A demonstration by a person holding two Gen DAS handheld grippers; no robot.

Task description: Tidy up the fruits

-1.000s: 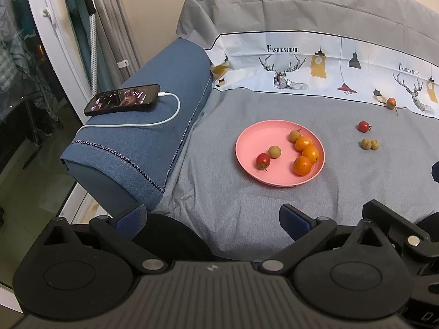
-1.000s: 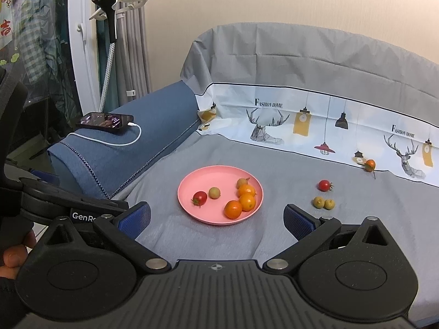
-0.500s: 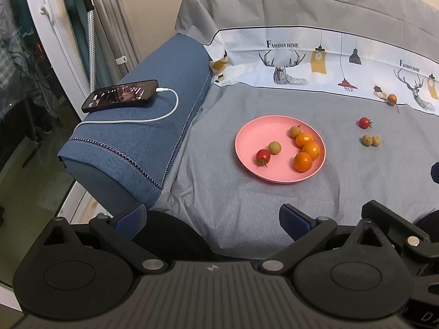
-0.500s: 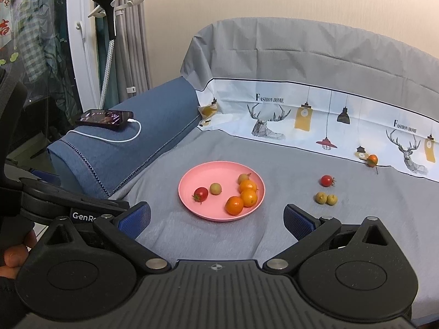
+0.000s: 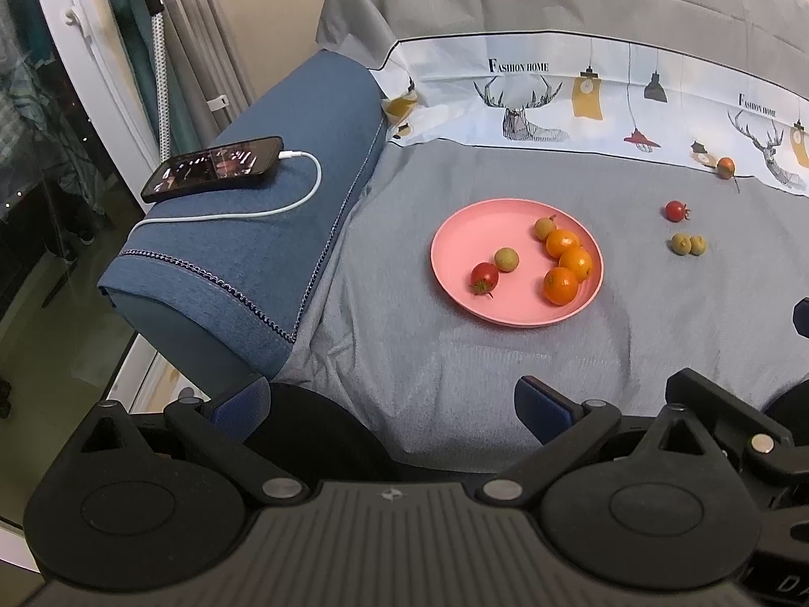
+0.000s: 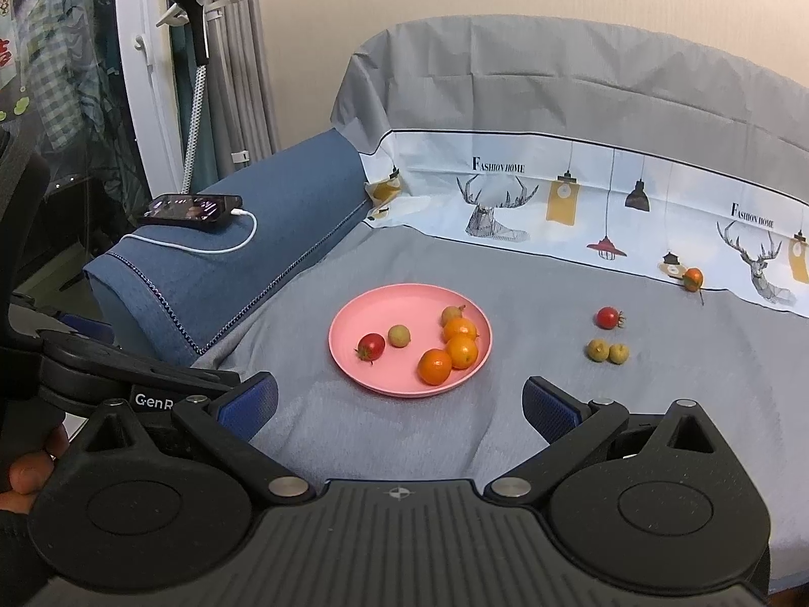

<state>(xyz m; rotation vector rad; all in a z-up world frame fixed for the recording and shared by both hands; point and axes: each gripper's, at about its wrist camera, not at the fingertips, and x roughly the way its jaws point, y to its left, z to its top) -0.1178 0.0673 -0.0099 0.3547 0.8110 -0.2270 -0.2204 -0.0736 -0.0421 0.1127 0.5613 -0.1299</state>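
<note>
Both the left gripper (image 5: 392, 404) and the right gripper (image 6: 399, 402) hang with fingers spread wide and empty, the pink plate (image 6: 349, 323) well ahead of them. Loose fruit lies ahead and right: a cherry tomato (image 6: 608, 317), two longans (image 6: 607, 352) (soft cover, so a nudge could roll them away). Only the right wrist view shows a hand (image 6: 28, 465)

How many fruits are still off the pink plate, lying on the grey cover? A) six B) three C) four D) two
C: off the pink plate lie a red tomato, two small yellowish fruits side by side, and one orange-red fruit by the printed border.
</note>
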